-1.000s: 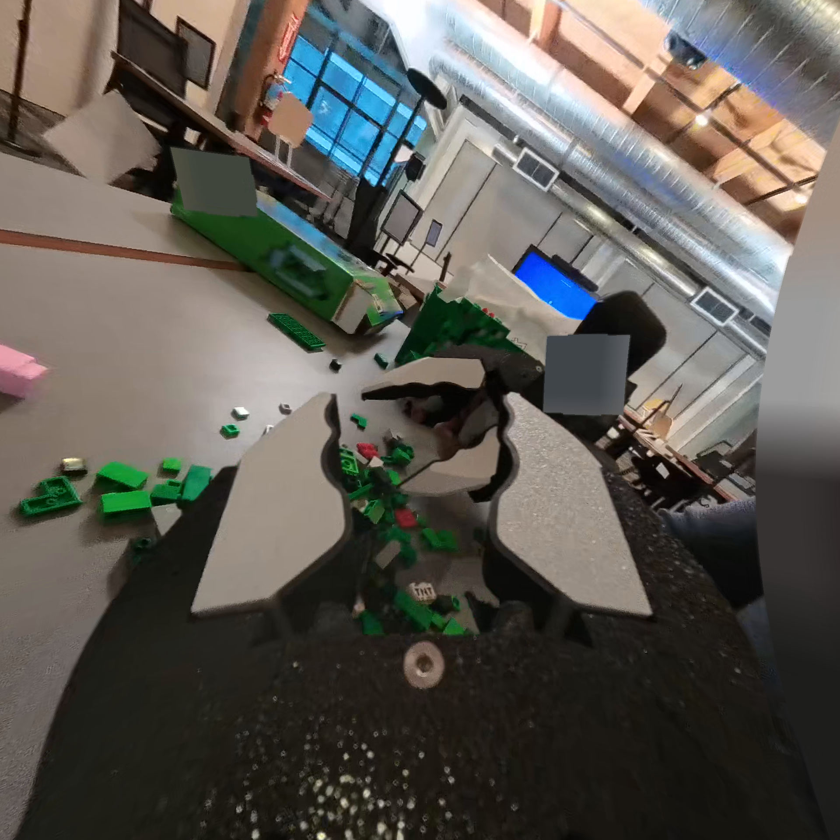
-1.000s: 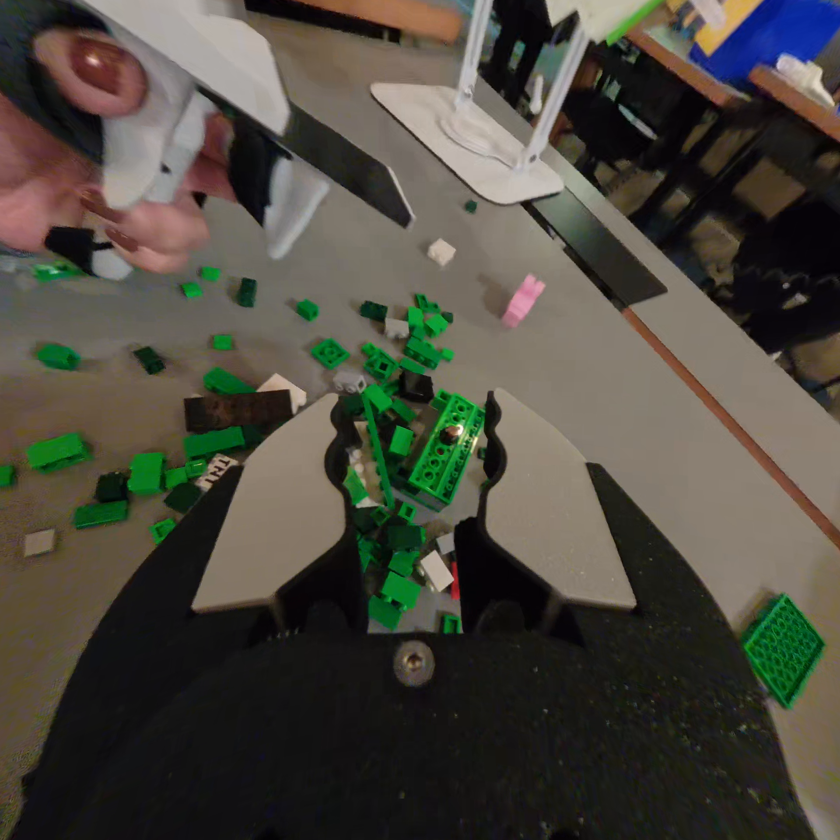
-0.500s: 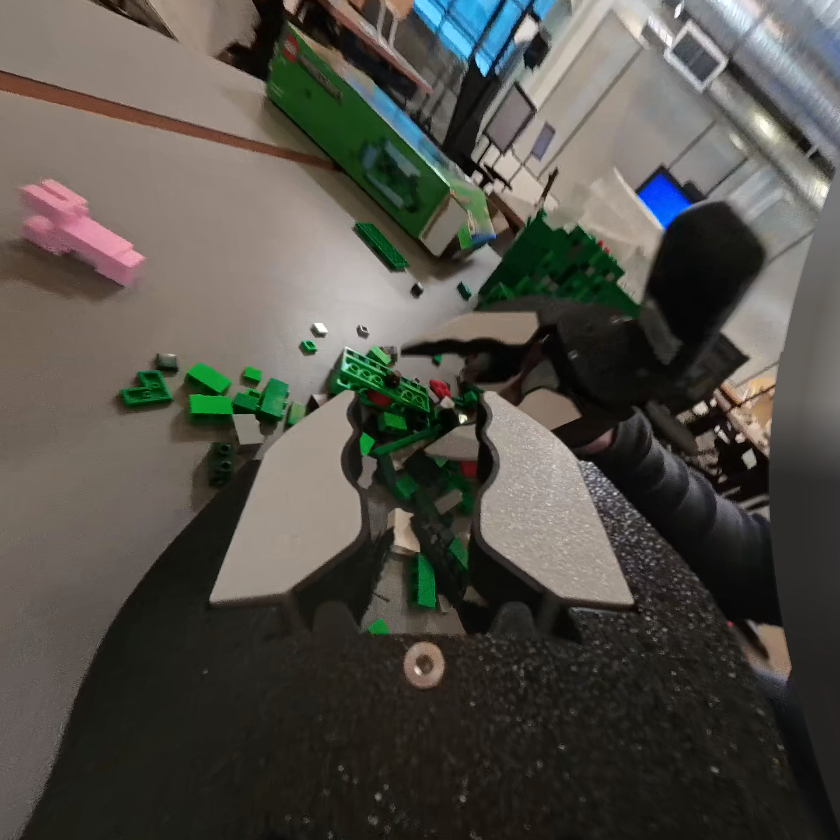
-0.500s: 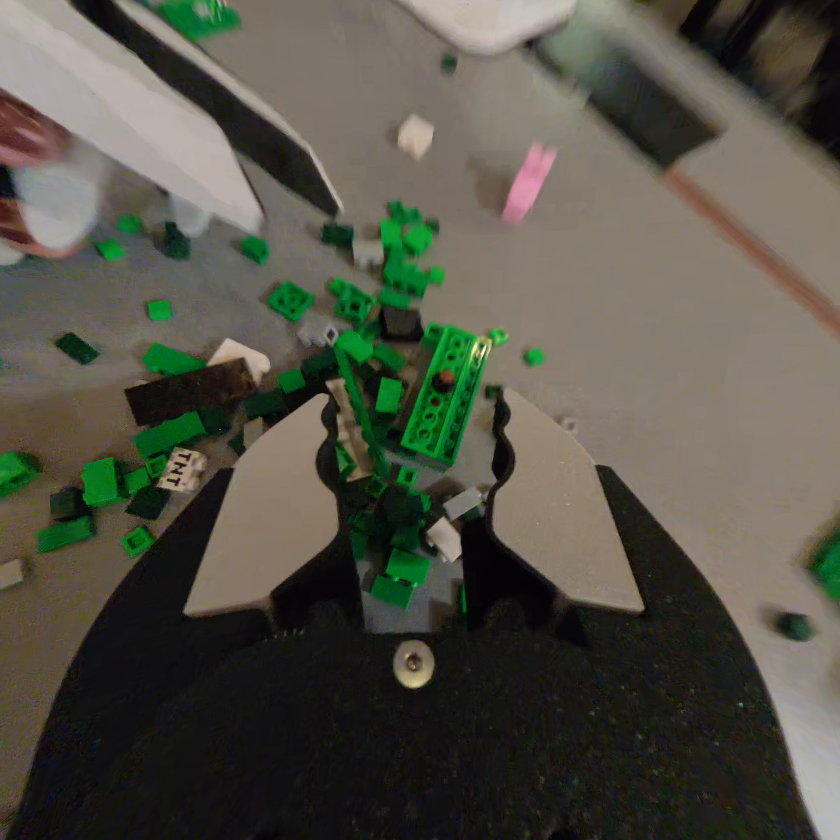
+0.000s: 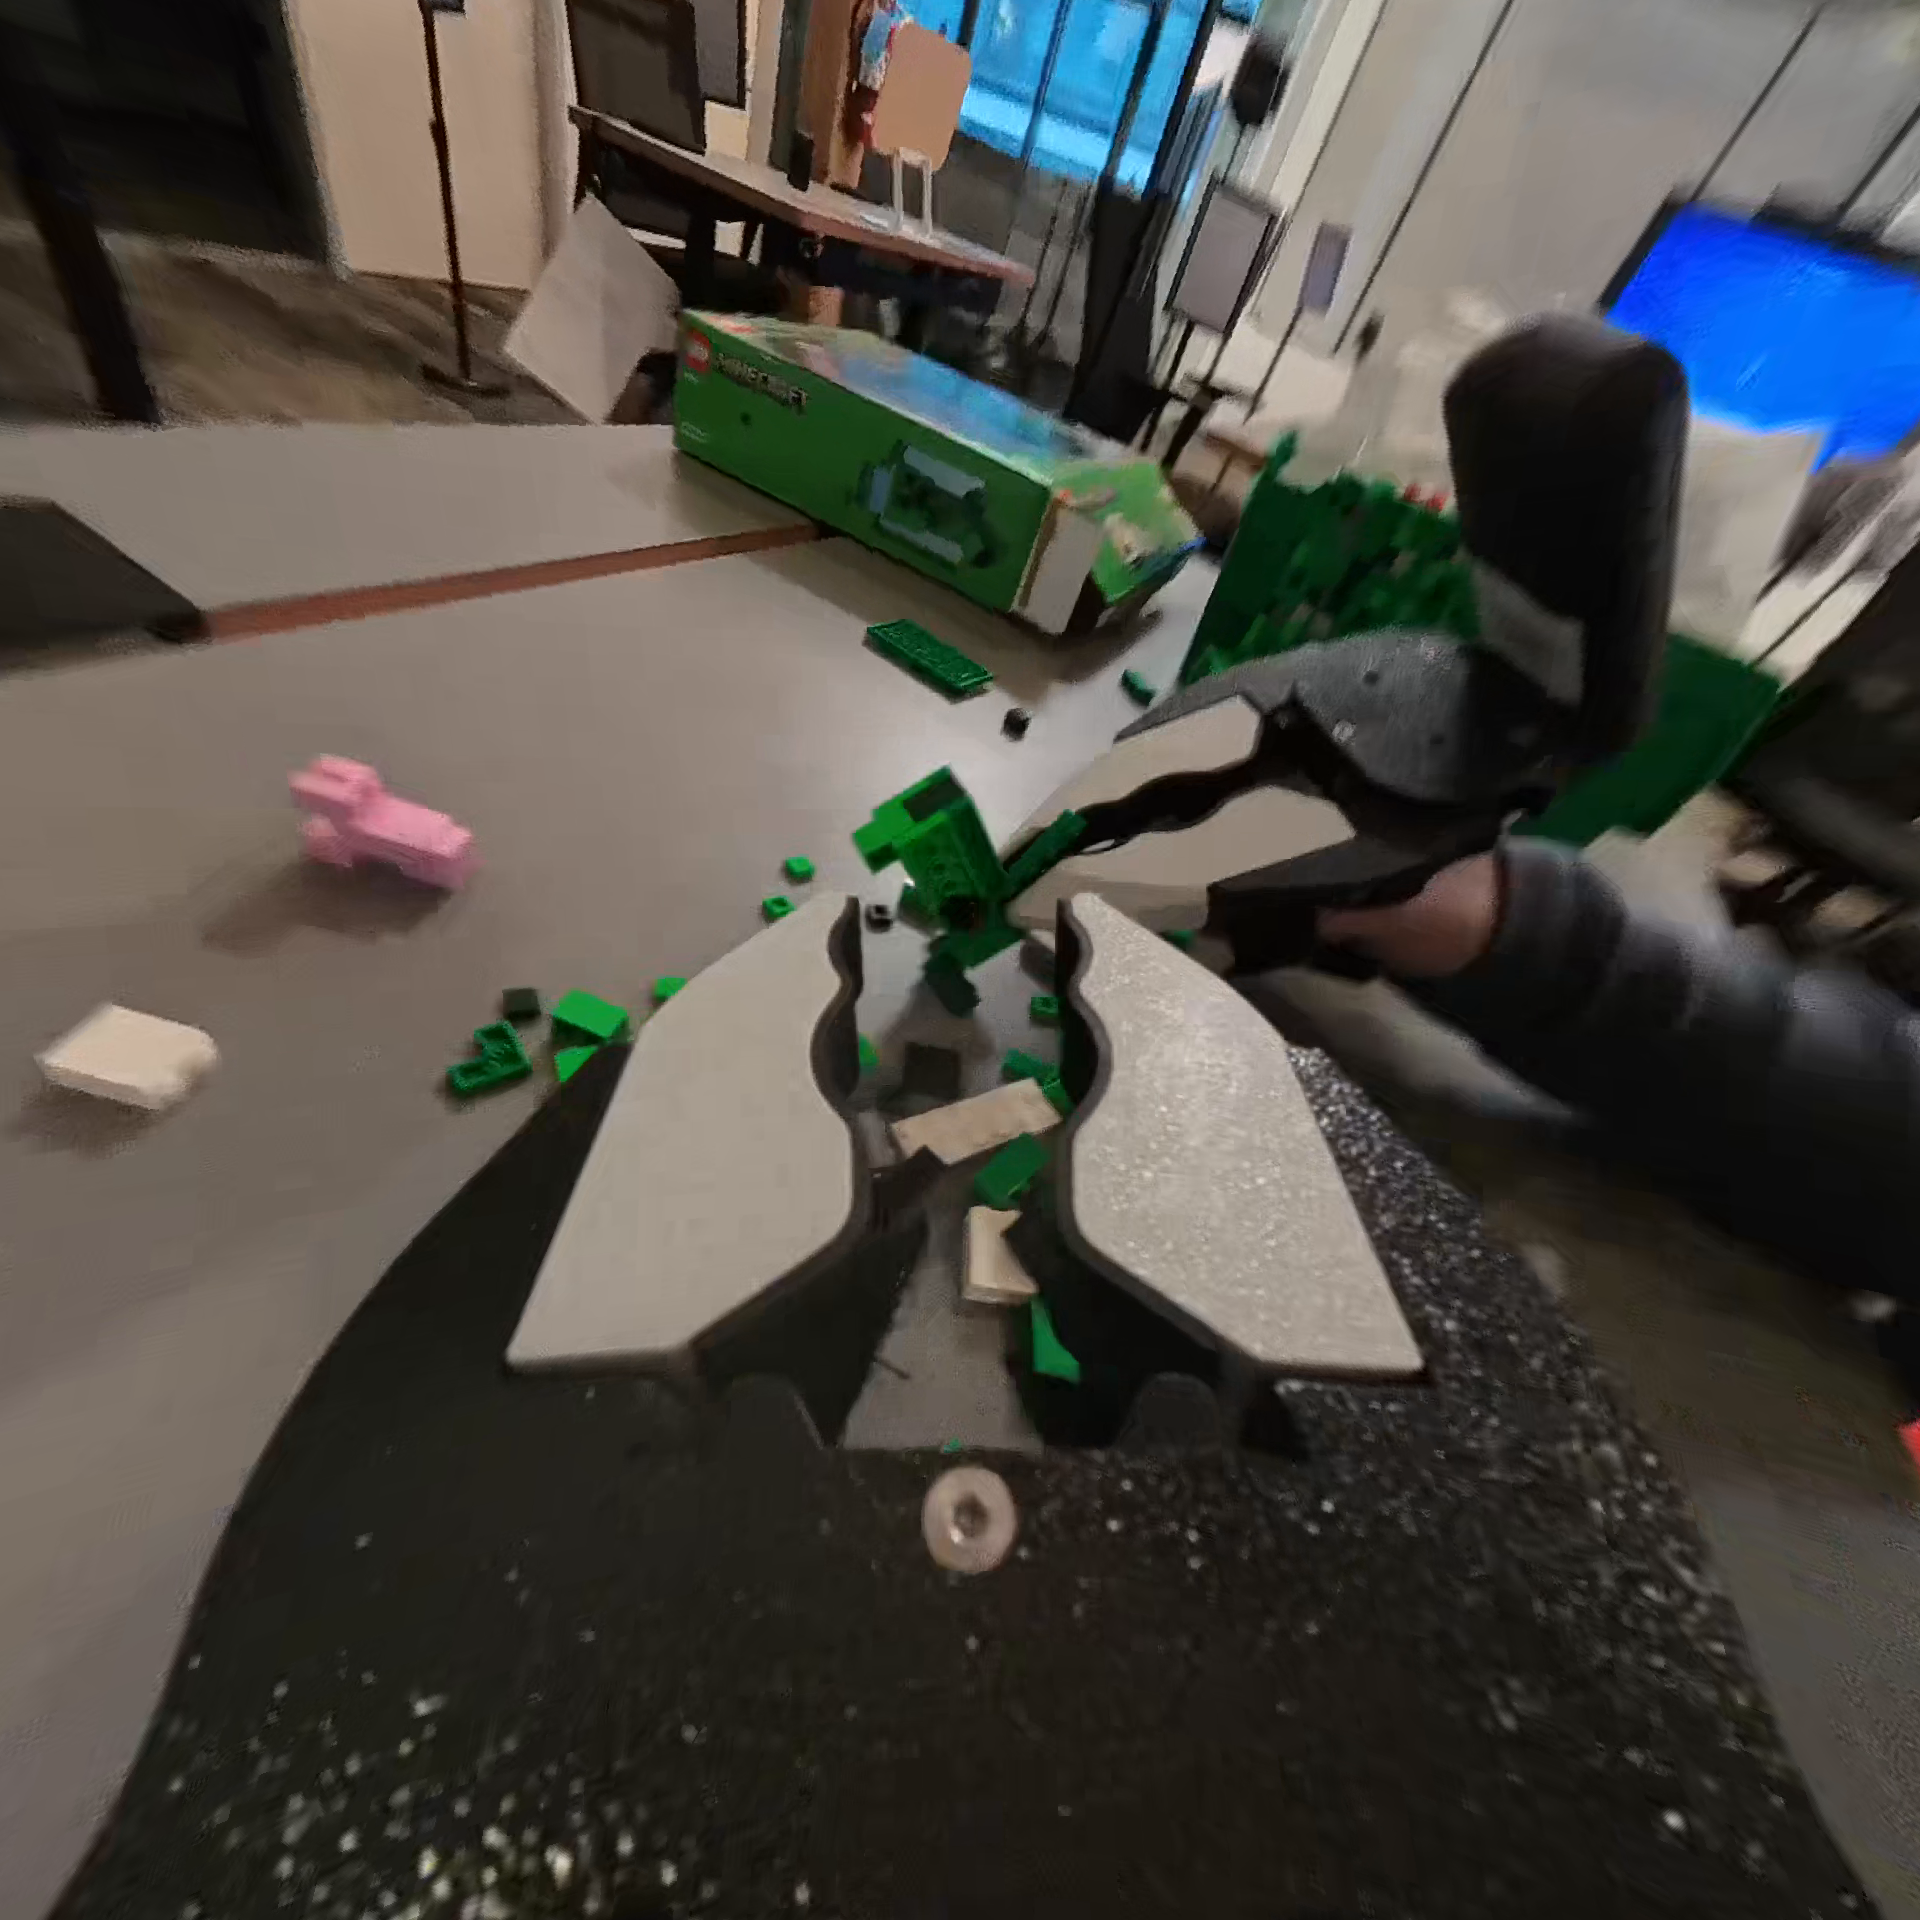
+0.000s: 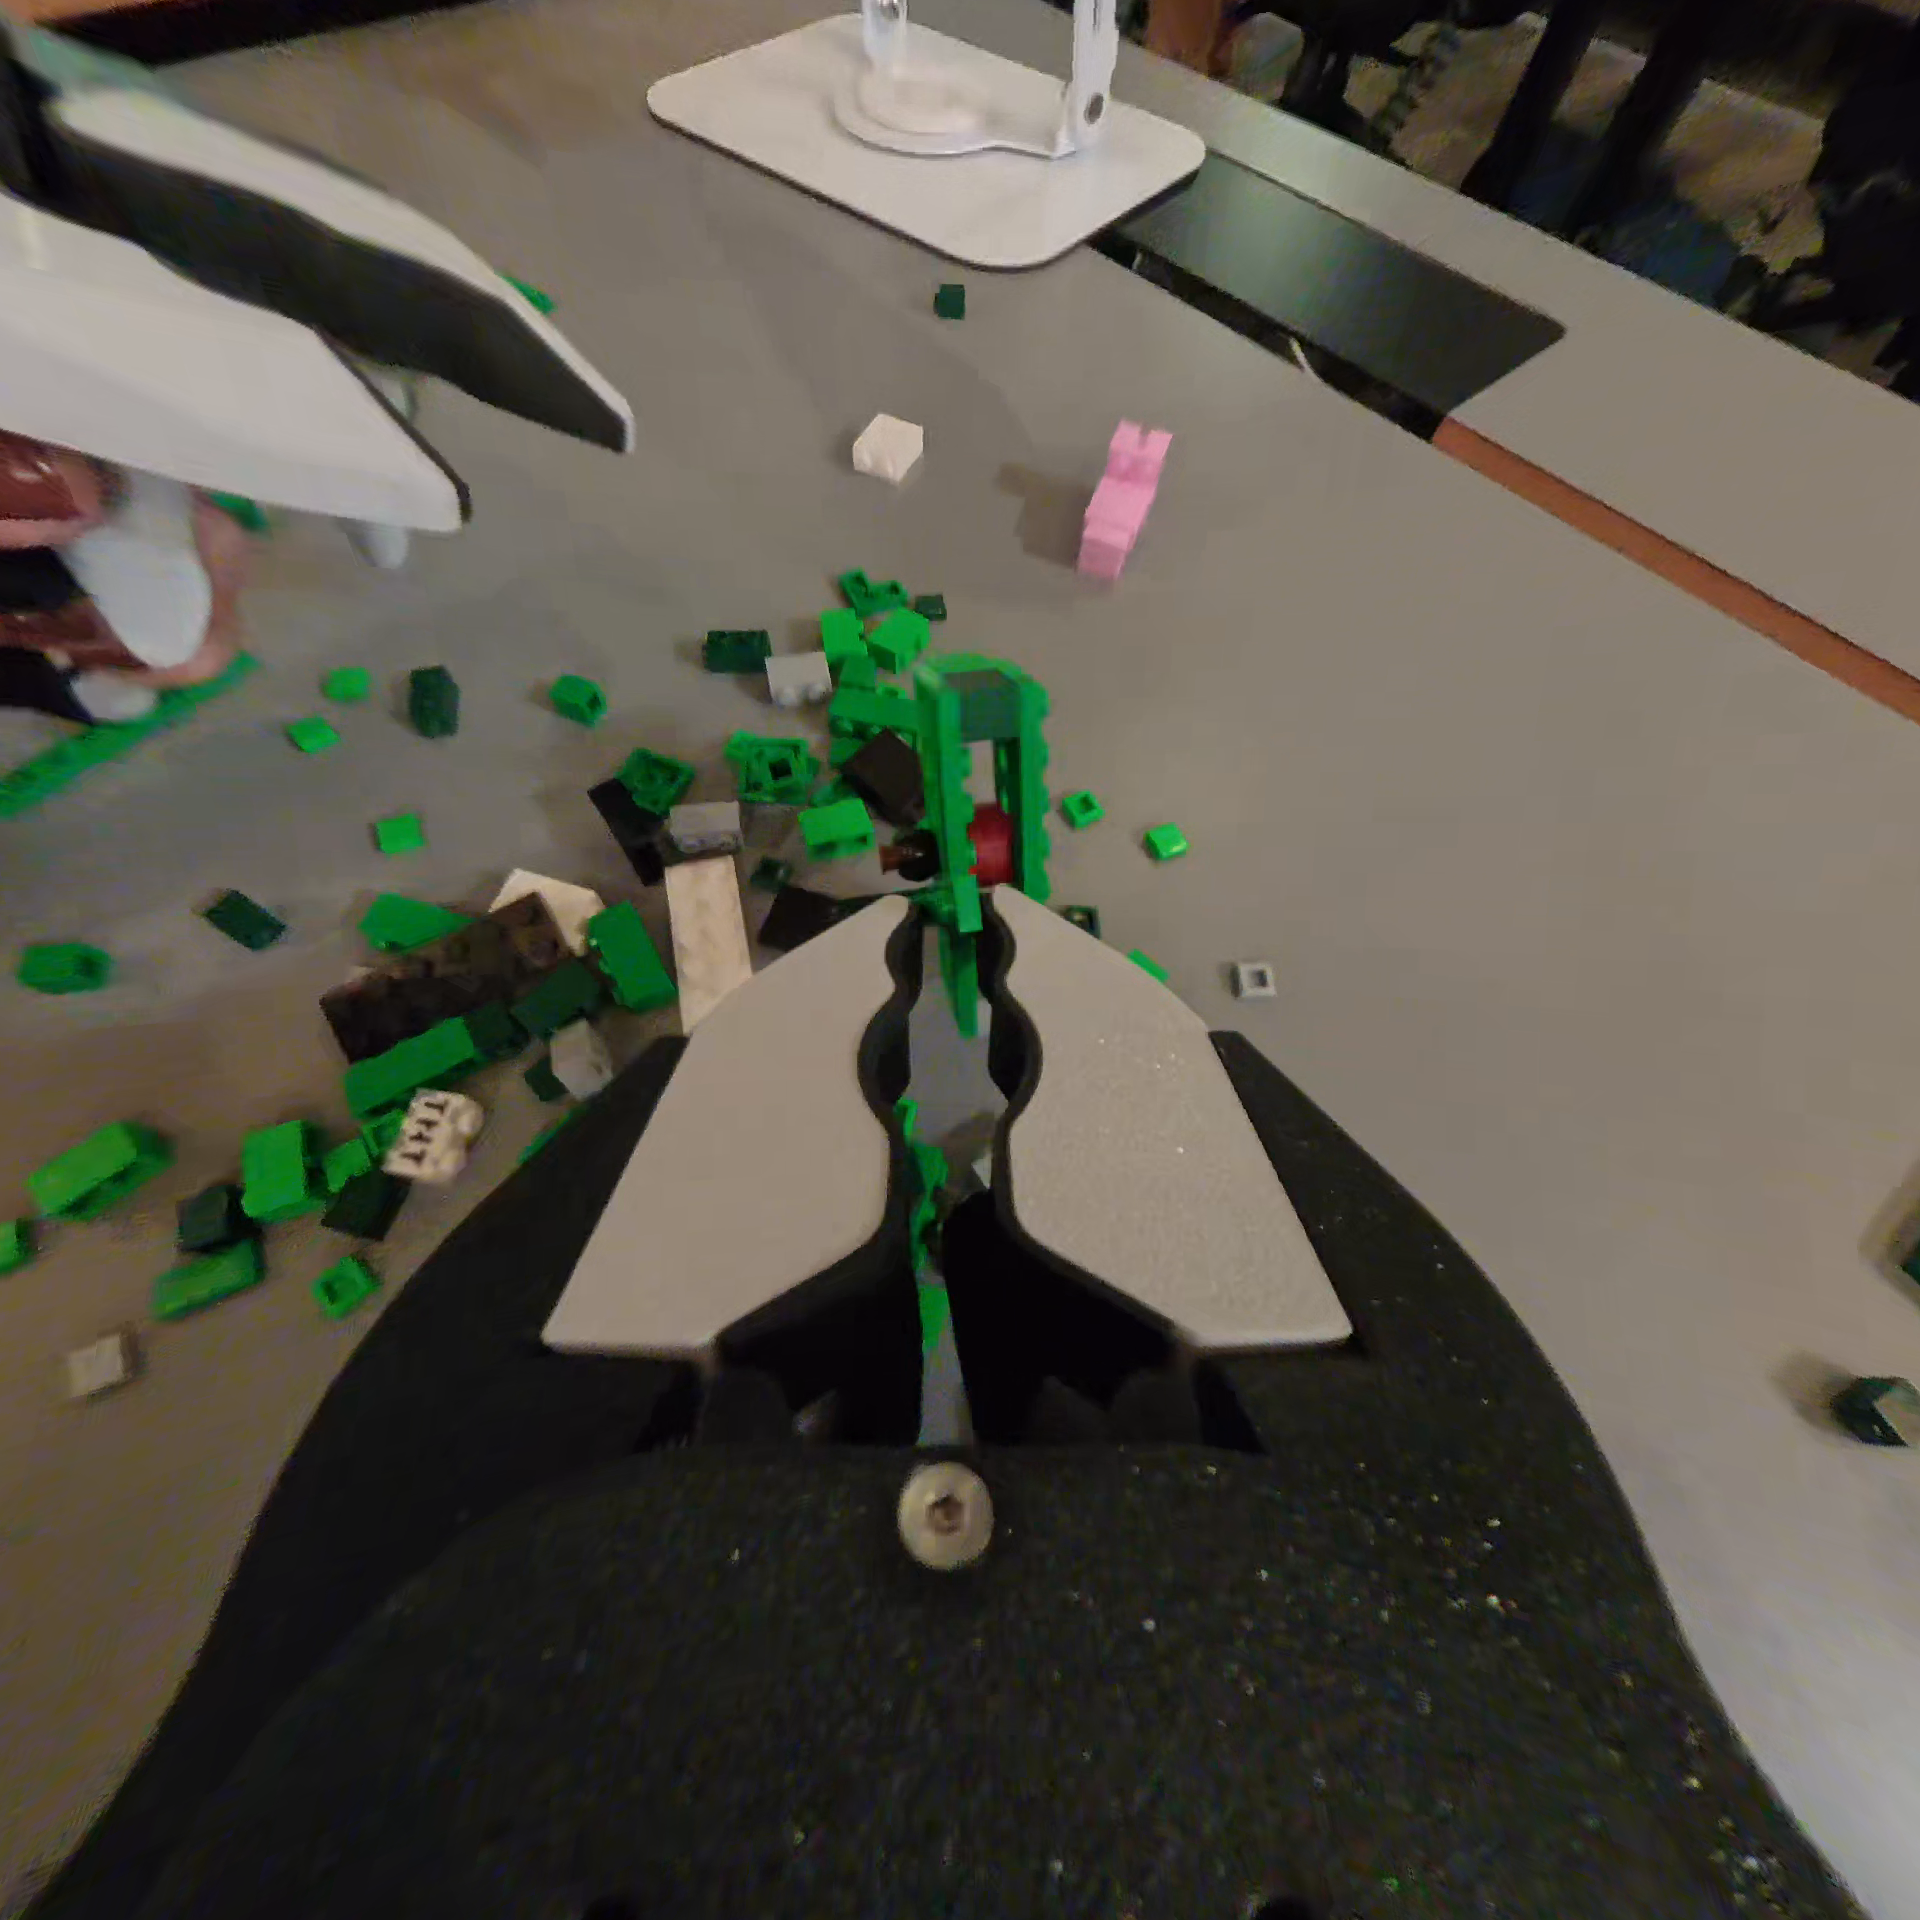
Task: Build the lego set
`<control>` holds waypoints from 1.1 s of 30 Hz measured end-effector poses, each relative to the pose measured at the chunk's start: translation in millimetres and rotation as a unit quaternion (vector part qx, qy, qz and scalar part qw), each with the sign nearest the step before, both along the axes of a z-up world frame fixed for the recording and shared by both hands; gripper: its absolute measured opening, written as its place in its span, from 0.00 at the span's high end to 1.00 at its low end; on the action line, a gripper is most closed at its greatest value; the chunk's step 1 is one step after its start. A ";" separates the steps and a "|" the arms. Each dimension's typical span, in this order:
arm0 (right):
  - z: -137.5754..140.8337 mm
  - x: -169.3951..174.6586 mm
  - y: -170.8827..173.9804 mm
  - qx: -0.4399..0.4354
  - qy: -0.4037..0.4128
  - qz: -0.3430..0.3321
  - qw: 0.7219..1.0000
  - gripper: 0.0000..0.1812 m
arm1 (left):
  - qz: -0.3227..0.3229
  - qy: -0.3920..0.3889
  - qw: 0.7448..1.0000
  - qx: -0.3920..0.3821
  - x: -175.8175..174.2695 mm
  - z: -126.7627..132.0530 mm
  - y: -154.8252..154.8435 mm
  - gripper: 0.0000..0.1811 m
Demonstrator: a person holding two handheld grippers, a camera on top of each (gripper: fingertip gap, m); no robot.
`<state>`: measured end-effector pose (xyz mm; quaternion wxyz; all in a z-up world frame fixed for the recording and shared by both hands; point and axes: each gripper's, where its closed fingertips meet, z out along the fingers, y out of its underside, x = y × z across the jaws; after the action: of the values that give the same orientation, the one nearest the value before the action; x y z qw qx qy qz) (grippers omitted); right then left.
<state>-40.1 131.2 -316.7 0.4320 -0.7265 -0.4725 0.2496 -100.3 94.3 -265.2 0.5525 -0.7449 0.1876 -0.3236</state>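
My right gripper is shut on the thin edge of a green lego assembly with a red round piece inside its frame. It holds the assembly upright over a pile of loose green, black and white bricks. In the left wrist view the right gripper comes in from the right with the same green assembly at its tips. My left gripper is open, with nothing between its pads, just in front of that assembly and above loose pieces. The left gripper also shows in the right wrist view, at the upper left.
A pink lego pig and a white brick lie to the left on the grey table. A green set box, a green plate and a built green structure stand farther back. A white stand base is at the far edge. About 9 cm separates my left fingertips from my right. Left tips and right tips are each some 15 cm from the pink lego pig.
My right gripper closed on the green assembly that lay flat and raised it on edge. My left gripper's jaws narrowed while it swung lower toward the pile.
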 end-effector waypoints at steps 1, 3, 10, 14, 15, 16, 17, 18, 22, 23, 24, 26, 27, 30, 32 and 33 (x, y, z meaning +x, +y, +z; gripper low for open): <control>-2.5 2.7 0.6 -0.002 -0.004 0.001 1.000 0.95 | 0.003 0.033 0.999 0.015 2.2 -0.4 -0.9 0.82; -2.7 3.9 -0.8 -0.007 0.003 0.010 1.000 0.95 | -0.006 0.071 0.997 0.033 9.8 -1.8 -3.8 0.83; 2.7 -0.4 -16.6 0.076 -0.018 0.089 0.993 0.95 | -0.034 0.080 0.996 -0.007 19.7 -22.5 -3.5 0.81; 19.7 -11.5 -45.2 0.228 -0.026 0.182 0.956 0.95 | -0.060 0.085 0.995 -0.001 27.8 -24.5 -6.9 0.69; 19.0 -13.1 -53.0 0.257 -0.038 0.205 0.944 0.95 | -0.073 0.095 0.993 0.008 31.4 -24.4 -9.7 0.68; 17.6 -14.5 -59.8 0.278 -0.047 0.224 0.933 0.95 | -0.089 0.109 0.990 0.015 35.1 -25.7 -13.2 0.69; 15.8 -15.7 -65.3 0.289 -0.053 0.239 0.926 0.95 | -0.111 0.125 0.986 0.015 39.1 -29.2 -18.8 0.77; 13.6 -15.9 -66.9 0.295 -0.061 0.243 0.922 0.95 | -0.138 0.133 0.981 0.007 43.4 -32.4 -25.3 0.87; 17.1 -18.5 -65.5 0.353 -0.058 0.235 0.904 0.96 | -0.115 0.044 0.991 -0.047 38.8 -26.4 -18.9 0.91; 21.3 -20.3 -64.0 0.378 -0.056 0.224 0.896 0.96 | -0.115 0.005 0.991 -0.061 36.6 -23.1 -17.7 0.92; 22.6 -21.7 -63.1 0.398 -0.062 0.219 0.888 0.95 | -0.116 -0.015 0.991 -0.070 34.7 -22.8 -16.9 0.92; 21.1 -23.4 -60.3 0.440 -0.088 0.210 0.869 0.95 | -0.104 -0.024 0.991 -0.077 32.4 -24.5 -14.0 0.92; 20.5 -23.6 -58.8 0.460 -0.100 0.206 0.858 0.95 | -0.097 -0.024 0.992 -0.077 32.0 -24.8 -12.5 0.92; 24.8 -24.4 -60.1 0.523 -0.116 0.199 0.821 0.97 | -0.039 -0.073 0.993 -0.084 17.6 -20.2 0.0 0.92; 36.8 -26.8 -64.3 0.583 -0.113 0.178 0.785 0.98 | -0.025 -0.123 0.987 -0.099 1.4 -17.5 3.4 0.92; 35.6 -28.8 -66.1 0.579 -0.113 0.181 0.787 0.98 | -0.028 -0.146 0.985 -0.093 -2.5 -11.9 3.2 0.92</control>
<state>-68.9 65.1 -281.2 0.6616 -0.2644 -0.6970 -0.0812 -102.7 97.5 -277.0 0.4932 -0.7321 0.0950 -0.4602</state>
